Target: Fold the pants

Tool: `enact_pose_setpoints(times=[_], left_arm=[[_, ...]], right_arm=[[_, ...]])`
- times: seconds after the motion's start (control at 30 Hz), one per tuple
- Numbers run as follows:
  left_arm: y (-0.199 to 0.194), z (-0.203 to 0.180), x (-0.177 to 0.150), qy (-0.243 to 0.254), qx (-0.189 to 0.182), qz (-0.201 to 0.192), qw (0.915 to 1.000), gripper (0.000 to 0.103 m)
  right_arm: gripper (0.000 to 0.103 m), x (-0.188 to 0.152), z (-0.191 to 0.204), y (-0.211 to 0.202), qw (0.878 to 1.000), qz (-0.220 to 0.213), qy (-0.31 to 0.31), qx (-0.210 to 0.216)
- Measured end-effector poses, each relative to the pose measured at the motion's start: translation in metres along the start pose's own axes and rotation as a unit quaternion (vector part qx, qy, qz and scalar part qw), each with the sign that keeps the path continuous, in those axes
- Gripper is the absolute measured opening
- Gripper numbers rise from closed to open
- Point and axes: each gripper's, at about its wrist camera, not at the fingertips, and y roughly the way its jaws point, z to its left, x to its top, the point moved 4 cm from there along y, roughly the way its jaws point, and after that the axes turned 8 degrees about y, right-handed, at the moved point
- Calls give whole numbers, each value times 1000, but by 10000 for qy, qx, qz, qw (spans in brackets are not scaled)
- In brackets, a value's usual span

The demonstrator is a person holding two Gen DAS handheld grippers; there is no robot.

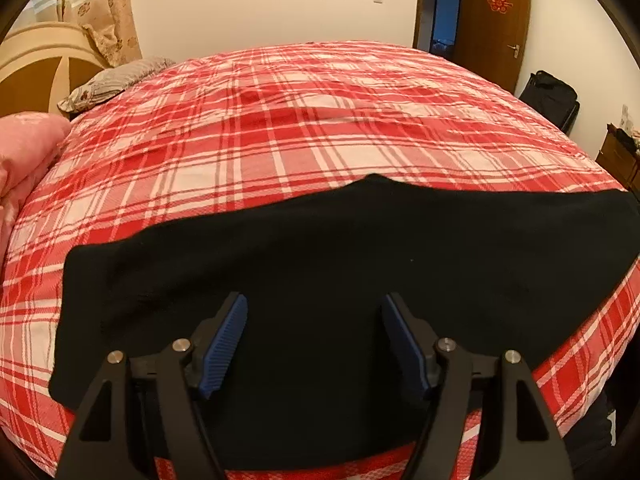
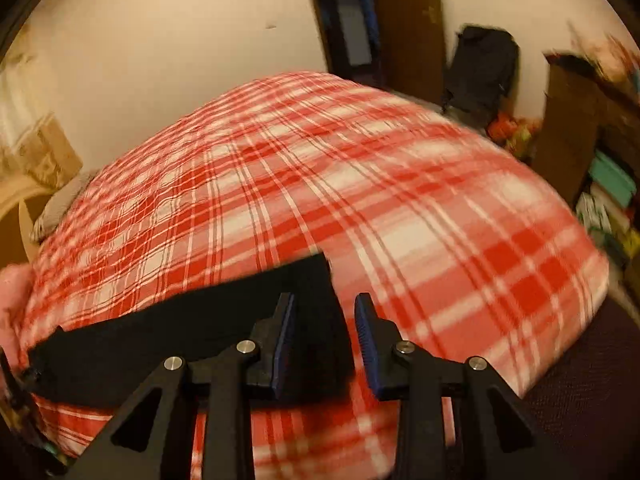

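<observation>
The black pants (image 1: 320, 248) lie flat across the near edge of a bed with a red-and-white plaid sheet (image 1: 280, 120). My left gripper (image 1: 314, 312) is open and empty, hovering over the pants near their near edge. In the right wrist view, which is blurred, the pants (image 2: 180, 332) stretch to the left. My right gripper (image 2: 326, 308) is open and empty over the pants' right end, its left finger above the cloth and its right finger above the sheet (image 2: 440, 220).
A pink quilt (image 1: 24, 152) and a grey patterned pillow (image 1: 112, 80) lie at the bed's left. A headboard (image 1: 36, 68) stands far left. A brown door (image 1: 496, 20) and a black bag (image 1: 552, 96) are beyond the bed. Cluttered shelves (image 2: 608, 184) stand at right.
</observation>
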Motion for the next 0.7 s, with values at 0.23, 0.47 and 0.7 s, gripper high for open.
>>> enact_pose_setpoints(times=[0.23,0.47,0.7], left_arm=[[-2,6,3,-37,90,-58,9999,73],[0,13,-5,-133,188,47,9997,73],[1,16,-5,-149,254,58,9995,73]], right_arm=[[33,15,4,65,9972,640,174,347],[5,20,16,59,9991,315,-91,277],[5,16,7,79,9992,338,-232,-14]])
